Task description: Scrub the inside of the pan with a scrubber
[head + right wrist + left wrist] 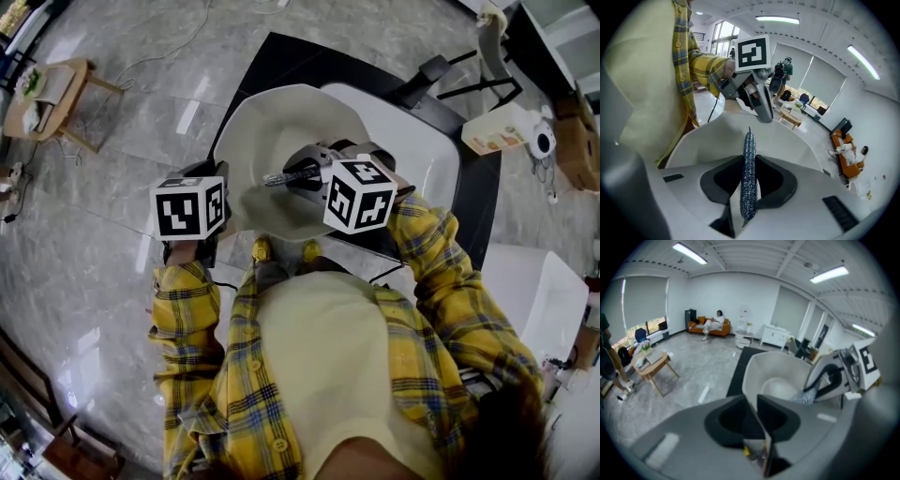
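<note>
A big white pan (272, 141) stands tilted in front of me, its hollow facing up. My left gripper (225, 204) is shut on the pan's near left rim; in the left gripper view the thin rim edge sits between the jaws of my left gripper (756, 401), and the pan (776, 373) opens beyond. My right gripper (307, 178) reaches into the pan, shut on a silvery-blue mesh scrubber (289, 175). In the right gripper view the scrubber (749, 173) stands edge-on in my right gripper (749, 161), over the pan's inner wall (797, 140).
The pan rests over a black table (478, 187) that also bears a white tub (427, 155). A small wooden table (56, 94) stands on the grey floor at far left. A white box (502, 129) lies at the right.
</note>
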Demonstrator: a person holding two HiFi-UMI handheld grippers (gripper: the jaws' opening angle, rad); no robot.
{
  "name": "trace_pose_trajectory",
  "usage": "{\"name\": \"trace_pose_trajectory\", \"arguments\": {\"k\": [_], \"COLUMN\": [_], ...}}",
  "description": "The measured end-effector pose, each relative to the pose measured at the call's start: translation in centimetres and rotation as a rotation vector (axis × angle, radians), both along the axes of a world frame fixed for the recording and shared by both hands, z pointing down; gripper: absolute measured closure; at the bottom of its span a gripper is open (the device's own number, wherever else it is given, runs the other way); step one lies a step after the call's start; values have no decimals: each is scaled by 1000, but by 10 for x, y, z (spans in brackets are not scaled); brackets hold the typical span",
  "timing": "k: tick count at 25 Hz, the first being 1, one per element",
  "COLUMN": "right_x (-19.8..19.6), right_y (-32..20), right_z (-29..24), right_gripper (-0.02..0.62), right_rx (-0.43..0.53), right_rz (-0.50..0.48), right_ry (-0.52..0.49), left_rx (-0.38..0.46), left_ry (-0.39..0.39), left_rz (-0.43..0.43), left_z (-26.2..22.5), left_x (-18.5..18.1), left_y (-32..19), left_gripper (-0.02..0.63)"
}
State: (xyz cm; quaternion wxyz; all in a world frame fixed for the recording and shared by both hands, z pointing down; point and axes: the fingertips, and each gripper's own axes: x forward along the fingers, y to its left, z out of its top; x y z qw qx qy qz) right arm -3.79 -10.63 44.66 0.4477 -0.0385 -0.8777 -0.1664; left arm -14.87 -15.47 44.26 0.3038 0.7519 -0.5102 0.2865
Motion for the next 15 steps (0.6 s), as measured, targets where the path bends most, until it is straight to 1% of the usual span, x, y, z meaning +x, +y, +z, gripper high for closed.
{"name": "trace_pose_trajectory", "arguments": {"k": [2,6,10,12,15], "right_x": [-5,-14,-14,-13,-13], "right_y": [-16,-39,-60,-67,-74], "right_z": [-5,-12,-7,-5,-3], "right_gripper": [514,515,514,515,514], "right_rx": [83,193,339,375,405], "right_rz": [41,101,130,141,151], "right_ry": [-32,-82,-39,-30,-32], "left_rx": [2,3,0,-1,0], "left_ry": [-1,-6,-5,-3,-1], "left_rz": [1,-2,-4,-5,-4], "left_z": [0,0,1,0,0], "left_x": [1,0,-1,-1,-1], "left_y": [0,0,1,1,1], "left_gripper": [532,532,532,532,532]}}
